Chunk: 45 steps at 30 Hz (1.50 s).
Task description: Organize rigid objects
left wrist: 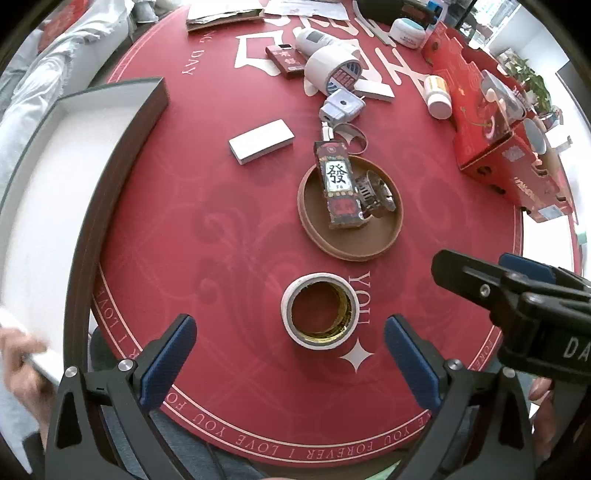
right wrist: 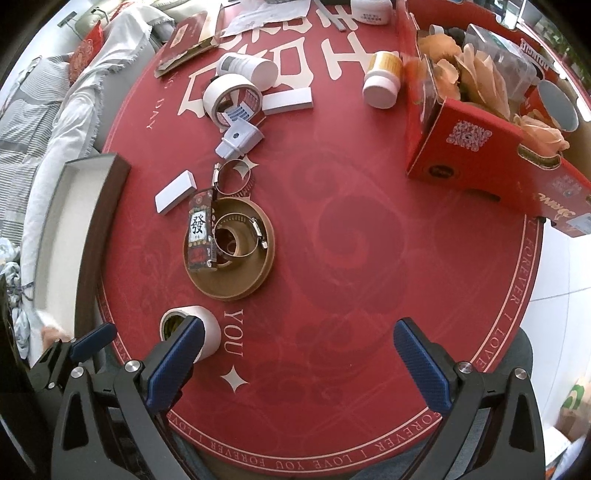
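Observation:
A white tape roll point(left wrist: 320, 311) stands on the red round table just ahead of my open, empty left gripper point(left wrist: 290, 354). It also shows in the right wrist view point(right wrist: 192, 332), partly behind my left finger. My right gripper point(right wrist: 299, 363) is open and empty above bare table. A brown round tray point(left wrist: 351, 208) holds a mahjong-print box point(left wrist: 338, 184) and a metal hose clamp point(left wrist: 375, 192). Further back lie a white block point(left wrist: 261, 141), a white plug adapter point(left wrist: 341, 107), a second hose clamp point(right wrist: 233, 176), a big tape roll point(left wrist: 332, 68) and a pill bottle point(left wrist: 438, 96).
A large open grey box with a white inside point(left wrist: 48, 177) stands at the left table edge. A red carton with flowers point(right wrist: 476, 122) fills the right side. A white bottle point(left wrist: 314, 38), a white jar point(left wrist: 406, 33), papers and a small red box point(left wrist: 286, 59) lie at the back.

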{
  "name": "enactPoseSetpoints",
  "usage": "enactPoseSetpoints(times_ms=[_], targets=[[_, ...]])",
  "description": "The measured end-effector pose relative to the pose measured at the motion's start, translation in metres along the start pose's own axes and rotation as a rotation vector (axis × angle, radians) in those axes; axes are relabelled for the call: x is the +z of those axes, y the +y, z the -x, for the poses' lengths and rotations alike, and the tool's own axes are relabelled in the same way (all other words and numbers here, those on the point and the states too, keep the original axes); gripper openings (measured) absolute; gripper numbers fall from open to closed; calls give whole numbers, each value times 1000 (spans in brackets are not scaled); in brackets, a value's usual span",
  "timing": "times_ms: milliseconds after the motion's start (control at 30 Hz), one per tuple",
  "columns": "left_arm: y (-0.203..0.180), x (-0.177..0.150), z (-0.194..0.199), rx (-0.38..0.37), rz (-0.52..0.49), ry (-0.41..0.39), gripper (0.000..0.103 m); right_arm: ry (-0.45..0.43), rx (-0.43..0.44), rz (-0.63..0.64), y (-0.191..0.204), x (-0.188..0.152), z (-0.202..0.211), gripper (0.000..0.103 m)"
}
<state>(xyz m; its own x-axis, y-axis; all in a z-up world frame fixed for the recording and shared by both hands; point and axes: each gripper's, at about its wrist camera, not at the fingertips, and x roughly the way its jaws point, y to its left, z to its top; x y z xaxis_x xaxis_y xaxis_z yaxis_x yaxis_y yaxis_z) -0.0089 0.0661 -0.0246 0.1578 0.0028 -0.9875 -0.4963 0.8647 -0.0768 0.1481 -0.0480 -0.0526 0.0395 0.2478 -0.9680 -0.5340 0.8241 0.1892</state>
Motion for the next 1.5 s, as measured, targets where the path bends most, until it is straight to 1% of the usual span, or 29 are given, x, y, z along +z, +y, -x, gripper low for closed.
enactPoseSetpoints(times_ms=[567,933,1133,1367,1433,1500], targets=[[-5,2,-15,15,-2,16,102,1,-38,-8,-10,-2,-4,103],[-18,7,-32,38,-28,25,102,48,-16,-20,-6,-1,-6,103],[-28,9,-42,56,-42,30,102,60,-14,-31,-10,-1,-8,103],[-59,6,-37,80,-144,-30,102,50,-20,-50,-18,-1,-3,103],[-58,6,-38,111,-142,-43,102,48,-26,-57,-23,-2,-1,103],[-48,6,-42,115,-117,-38,102,50,-28,-62,-27,-3,0,103]])
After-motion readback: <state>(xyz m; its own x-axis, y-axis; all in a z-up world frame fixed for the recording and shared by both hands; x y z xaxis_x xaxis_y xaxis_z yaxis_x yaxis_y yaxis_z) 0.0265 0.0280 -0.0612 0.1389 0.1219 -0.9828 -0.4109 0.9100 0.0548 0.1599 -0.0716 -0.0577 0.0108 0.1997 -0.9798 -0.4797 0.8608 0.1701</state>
